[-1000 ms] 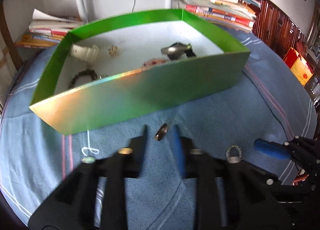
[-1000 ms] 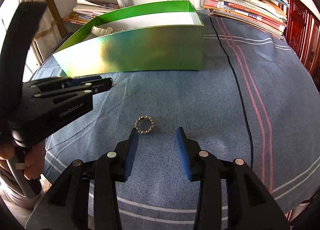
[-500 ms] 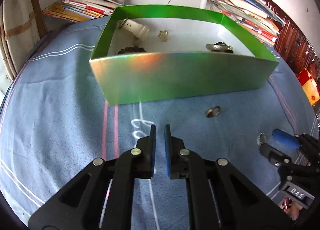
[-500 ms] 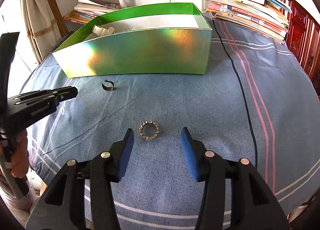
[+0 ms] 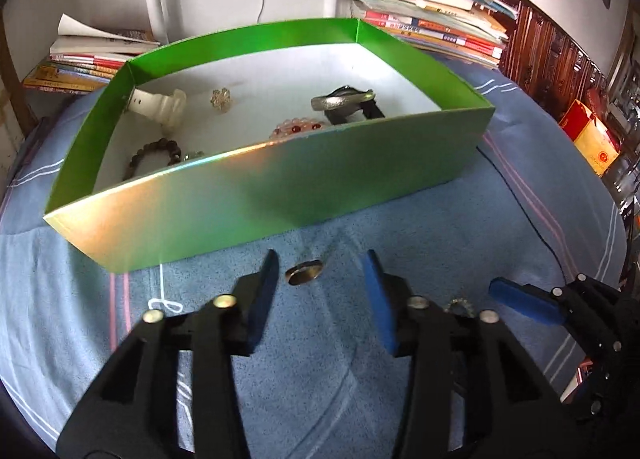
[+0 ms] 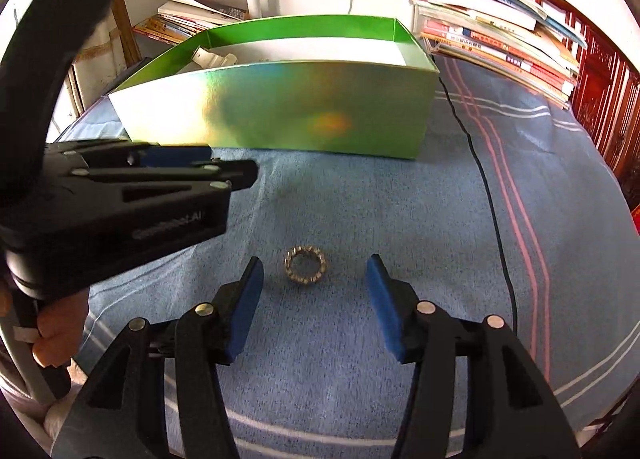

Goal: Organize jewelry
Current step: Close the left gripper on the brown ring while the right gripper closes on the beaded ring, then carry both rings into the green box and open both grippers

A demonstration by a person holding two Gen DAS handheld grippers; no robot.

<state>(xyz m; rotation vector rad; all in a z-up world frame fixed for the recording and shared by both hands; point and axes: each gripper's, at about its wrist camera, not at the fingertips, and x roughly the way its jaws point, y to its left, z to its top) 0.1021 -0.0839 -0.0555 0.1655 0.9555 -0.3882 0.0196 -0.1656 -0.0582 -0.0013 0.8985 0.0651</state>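
Left tool: jaws just opening, plain ring between tips, untouched | Right tool: jaws apart, studded ring between, untouched | green box ahead.

The box was shiny green outside with a rainbow sheen and white inside. The cloth was blue with pink and white stripes. The finger pads were blue on black arms.
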